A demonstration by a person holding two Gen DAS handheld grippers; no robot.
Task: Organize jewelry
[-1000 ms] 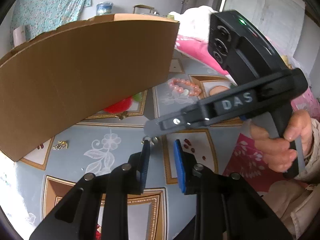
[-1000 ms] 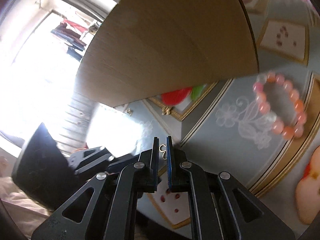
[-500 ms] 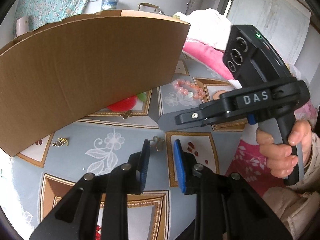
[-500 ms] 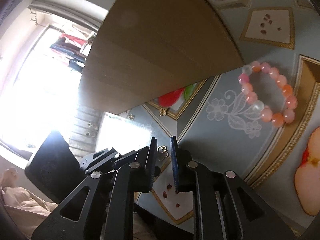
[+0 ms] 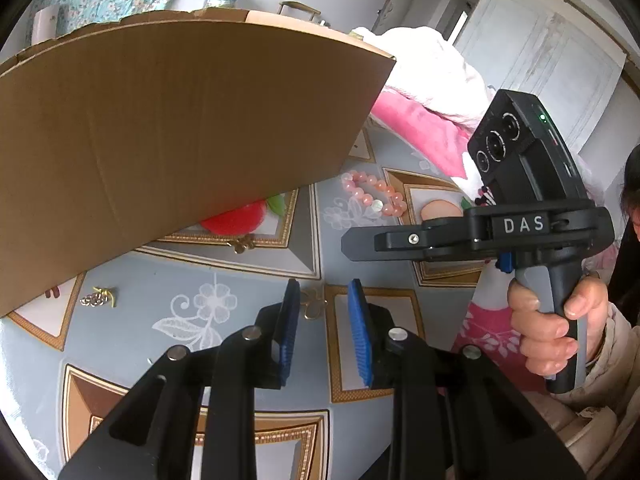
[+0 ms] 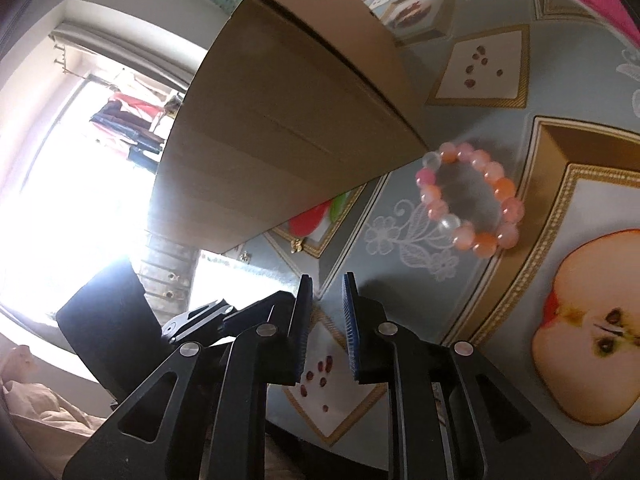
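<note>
A pink bead bracelet (image 5: 374, 196) (image 6: 470, 200) lies on the patterned tablecloth beside a cardboard box (image 5: 172, 140) (image 6: 288, 120). A small gold earring (image 5: 314, 304) lies on the cloth just ahead of my left gripper (image 5: 322, 304), which is open and empty. A gold cluster piece (image 5: 98, 298) lies at the left. A gold butterfly piece (image 5: 242, 244) (image 6: 297, 245) lies near the box. My right gripper (image 6: 327, 292) is open and empty above the cloth; its body also shows in the left wrist view (image 5: 480, 236).
The tablecloth (image 5: 224, 280) has fruit pictures and gold frames. Pink and white fabric (image 5: 420, 92) is piled behind. The person's hand (image 5: 548, 332) holds the right gripper's handle. A bright window (image 6: 60, 160) is at the left.
My right gripper opened, let go of the small gold earring onto the cloth and drew back to the right. My left gripper stayed open, with the earring now at its tips.
</note>
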